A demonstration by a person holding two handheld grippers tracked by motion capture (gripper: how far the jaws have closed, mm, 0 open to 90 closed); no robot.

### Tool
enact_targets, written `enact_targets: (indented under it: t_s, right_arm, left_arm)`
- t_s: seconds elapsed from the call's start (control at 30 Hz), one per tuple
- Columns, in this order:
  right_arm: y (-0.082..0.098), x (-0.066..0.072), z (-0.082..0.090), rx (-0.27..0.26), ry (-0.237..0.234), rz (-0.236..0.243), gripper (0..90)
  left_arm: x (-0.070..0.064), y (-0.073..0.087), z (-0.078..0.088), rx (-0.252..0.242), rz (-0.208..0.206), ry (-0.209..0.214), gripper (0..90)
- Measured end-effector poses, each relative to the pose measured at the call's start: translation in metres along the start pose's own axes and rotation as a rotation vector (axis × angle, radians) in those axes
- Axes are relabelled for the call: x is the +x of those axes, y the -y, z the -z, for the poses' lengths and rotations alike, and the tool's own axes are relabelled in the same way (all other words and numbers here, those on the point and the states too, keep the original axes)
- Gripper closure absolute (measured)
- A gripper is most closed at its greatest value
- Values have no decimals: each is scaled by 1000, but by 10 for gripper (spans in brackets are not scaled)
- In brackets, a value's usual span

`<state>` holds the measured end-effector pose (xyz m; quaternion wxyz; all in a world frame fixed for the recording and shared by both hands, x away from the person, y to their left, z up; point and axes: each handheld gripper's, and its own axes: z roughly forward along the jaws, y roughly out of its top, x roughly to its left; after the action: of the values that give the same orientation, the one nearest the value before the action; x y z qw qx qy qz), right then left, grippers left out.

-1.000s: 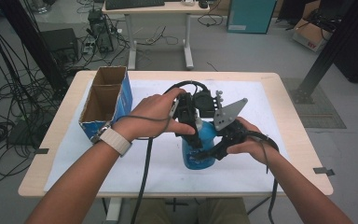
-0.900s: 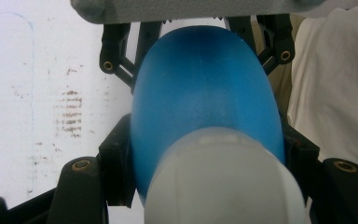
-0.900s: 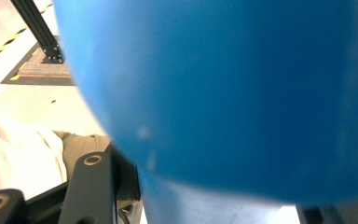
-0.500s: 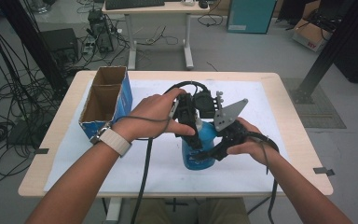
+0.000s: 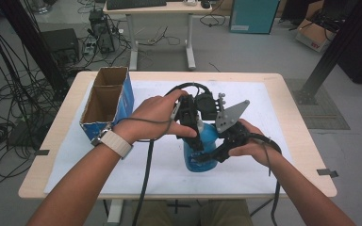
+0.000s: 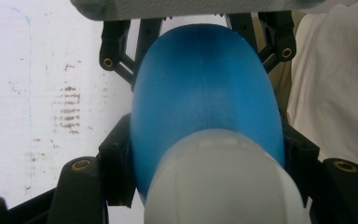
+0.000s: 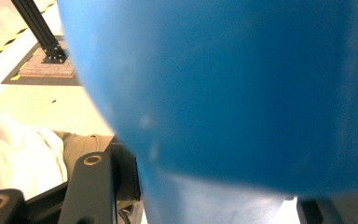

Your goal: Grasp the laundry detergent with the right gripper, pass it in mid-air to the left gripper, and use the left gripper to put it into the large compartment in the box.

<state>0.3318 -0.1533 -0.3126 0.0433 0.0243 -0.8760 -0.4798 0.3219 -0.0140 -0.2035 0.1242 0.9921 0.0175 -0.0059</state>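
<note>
A blue plastic bottle with a white cap stands upright on the white mat, held by both grippers. My left gripper comes down from above and is shut on its upper part just below the cap. In the left gripper view the blue bottle sits squeezed between the two black jaws. My right gripper reaches in from the right and is shut on the lower body. Its own view is mostly blue bottle wall, very close, between its jaws.
An open cardboard box with blue sides stands at the left of the white mat. The wooden table ends near the person's lap. Cables trail from both grippers toward the front edge.
</note>
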Motion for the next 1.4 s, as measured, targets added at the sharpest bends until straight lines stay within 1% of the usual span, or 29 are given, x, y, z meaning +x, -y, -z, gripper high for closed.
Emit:
enact_targets:
  t_s: [0.07,0.1,0.2,0.3,0.33,0.47,0.5,0.53,0.57,0.7,0.77,0.8,0.83,0.93,0.97,1.2,1.23,1.27,1.4]
  right_arm:
    - [0,0,0,-1,-1,-2,435]
    - [0,0,0,-1,-2,-3,434]
    - [0,0,-1,-1,0,0,435]
    - [0,1,-1,-2,-2,-2,434]
    - [0,0,-1,-3,-2,-1,434]
    - [0,1,0,-4,-3,1,434]
    - [-1,1,0,-4,-5,1,435]
    - [-1,1,0,-4,-5,1,435]
    - [-1,1,0,-3,-5,1,434]
    - [-1,1,0,-5,-5,0,434]
    - [-1,1,0,-5,-4,0,434]
    - [-1,1,0,-3,-6,0,434]
    - [-1,1,0,-2,-6,1,434]
    - [-2,1,0,-2,-5,2,434]
    - [-2,1,0,-4,-7,2,434]
    - [-1,1,0,-5,-7,2,434]
    - [-1,1,0,-6,-7,0,434]
    - [-1,1,0,-4,-6,3,434]
    - [0,1,0,-6,-7,0,434]
  left_arm:
    - [0,1,0,0,0,9,372]
    - [0,1,0,-7,5,1,372]
    - [0,1,0,1,0,-1,372]
    - [-1,1,1,-4,3,1,372]
    - [0,1,1,-2,2,9,372]
    - [-1,1,1,0,3,2,372]
    - [-1,1,1,3,3,8,372]
    - [-1,1,1,3,3,3,372]
    - [-1,0,1,6,3,7,372]
    - [-2,1,1,1,4,0,371]
    - [-1,1,2,1,5,7,372]
    - [-1,1,2,-2,6,0,372]
    - [-1,1,2,0,5,5,372]
    - [-1,2,2,-5,10,1,372]
    - [-1,1,2,-2,9,6,371]
    - [-1,1,2,0,9,8,371]
    - [-1,0,2,1,10,7,371]
    - [-1,0,1,1,7,-4,372]
    - [-2,0,1,2,7,1,371]
